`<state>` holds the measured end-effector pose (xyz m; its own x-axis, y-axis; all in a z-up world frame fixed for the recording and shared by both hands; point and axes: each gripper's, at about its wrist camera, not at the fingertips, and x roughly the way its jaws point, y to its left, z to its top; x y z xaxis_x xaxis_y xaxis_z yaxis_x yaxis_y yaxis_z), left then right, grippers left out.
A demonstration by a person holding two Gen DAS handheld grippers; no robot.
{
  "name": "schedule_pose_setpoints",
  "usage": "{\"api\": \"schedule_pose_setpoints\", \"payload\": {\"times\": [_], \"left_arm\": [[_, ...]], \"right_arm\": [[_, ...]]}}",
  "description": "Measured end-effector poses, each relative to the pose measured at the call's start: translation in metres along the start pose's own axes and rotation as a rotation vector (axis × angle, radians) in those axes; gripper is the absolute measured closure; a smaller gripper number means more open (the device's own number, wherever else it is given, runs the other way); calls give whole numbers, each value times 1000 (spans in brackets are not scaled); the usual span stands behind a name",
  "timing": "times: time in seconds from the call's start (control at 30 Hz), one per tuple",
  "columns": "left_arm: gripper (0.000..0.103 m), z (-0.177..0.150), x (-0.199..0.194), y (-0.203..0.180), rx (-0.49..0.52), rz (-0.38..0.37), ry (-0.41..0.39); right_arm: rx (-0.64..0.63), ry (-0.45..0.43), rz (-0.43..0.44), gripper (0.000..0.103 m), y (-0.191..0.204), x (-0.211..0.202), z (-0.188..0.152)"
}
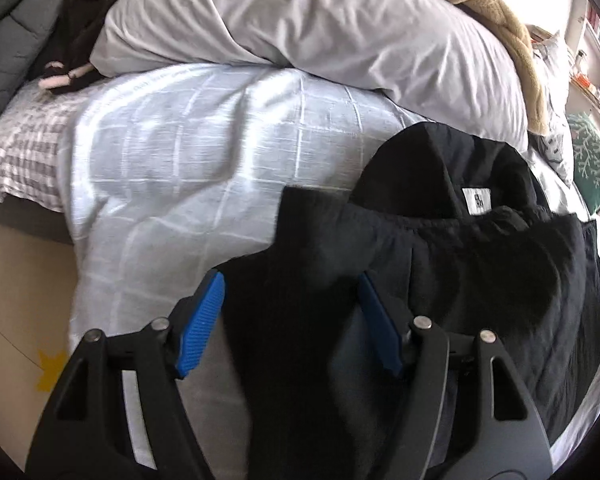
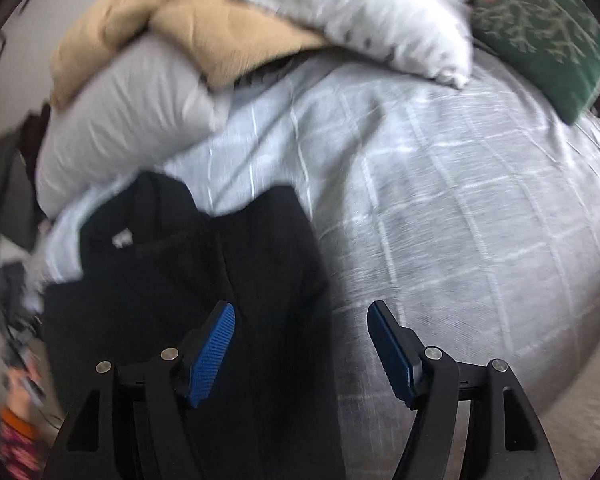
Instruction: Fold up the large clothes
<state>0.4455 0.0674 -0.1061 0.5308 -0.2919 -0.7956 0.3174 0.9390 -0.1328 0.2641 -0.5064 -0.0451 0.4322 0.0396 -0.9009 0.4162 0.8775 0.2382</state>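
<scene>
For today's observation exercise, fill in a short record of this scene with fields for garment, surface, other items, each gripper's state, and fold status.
garment: black garment with a white neck label, lying partly folded
surface: bed with pale checked cover
other items: grey pillow, tan blanket, green cushion
left gripper: open above the garment, pads not pressing
right gripper: open over the garment's edge
fold status: not finished, garment released
</scene>
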Motion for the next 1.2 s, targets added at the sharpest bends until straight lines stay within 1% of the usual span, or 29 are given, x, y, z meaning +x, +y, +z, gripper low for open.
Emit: {"api": "schedule_pose_setpoints", "payload": {"times": [0.03,0.07,0.1,0.13,0.17,0.2,0.23,0.27,0.3,0.33,0.4,0.43,0.47,0.57,0.67,0.73,0.8,0.87,0.93,1.0,1.17,1.2], "left_arm": [[45,3,4,-1,-16,1,-4],[66,6,9,-3,-36,-13,6],[78,8,13,-4,-52,-13,25],[84,9,15,-7,-59,-5,33],[96,9,15,-11,-58,11,38],[97,9,11,-15,-49,51,17],[97,8,5,-17,-50,89,-19],[97,8,-6,-18,-61,115,-70],[98,7,-23,-16,-79,140,-156],[98,7,-41,-16,-96,161,-243],[97,8,-66,-17,-114,173,-365],[97,11,-72,-19,-115,190,-405],[97,16,-78,-24,-108,226,-458],[97,33,-77,-33,-98,309,-528],[97,54,-59,-34,-117,363,-533],[97,67,-37,-35,-126,410,-525],[97,70,-15,-33,-123,448,-503],[97,68,7,-33,-105,484,-471],[97,62,36,-31,-74,517,-420],[97,58,55,-28,-56,539,-370],[95,62,90,-23,-44,552,-248],[90,64,100,-21,-38,553,-198]], "right_arm": [[-17,-1,-23,32,3,9,-2],[-34,-4,-53,32,8,23,-2],[-42,-5,-71,32,9,32,-3],[-47,-8,-86,33,10,41,-3],[-45,-23,-101,34,11,50,-2],[-39,-45,-102,50,11,52,-3],[-30,-83,-82,79,12,52,-3],[-29,-113,-103,92,15,50,-2],[-46,-136,-139,93,19,47,-3],[-86,-191,-192,94,26,39,-5],[-171,-314,-278,95,40,20,-10],[-195,-367,-304,95,46,12,-12],[-214,-439,-330,95,53,0,-12],[-204,-597,-372,95,70,-23,0],[-166,-643,-393,95,83,-21,27],[-165,-639,-422,95,91,-9,41],[-150,-613,-439,95,95,12,57],[-127,-564,-444,95,95,39,70],[-117,-515,-457,95,94,66,75],[-113,-471,-467,95,90,89,74],[-110,-358,-465,93,82,128,75],[-99,-325,-472,93,77,136,76]]}}
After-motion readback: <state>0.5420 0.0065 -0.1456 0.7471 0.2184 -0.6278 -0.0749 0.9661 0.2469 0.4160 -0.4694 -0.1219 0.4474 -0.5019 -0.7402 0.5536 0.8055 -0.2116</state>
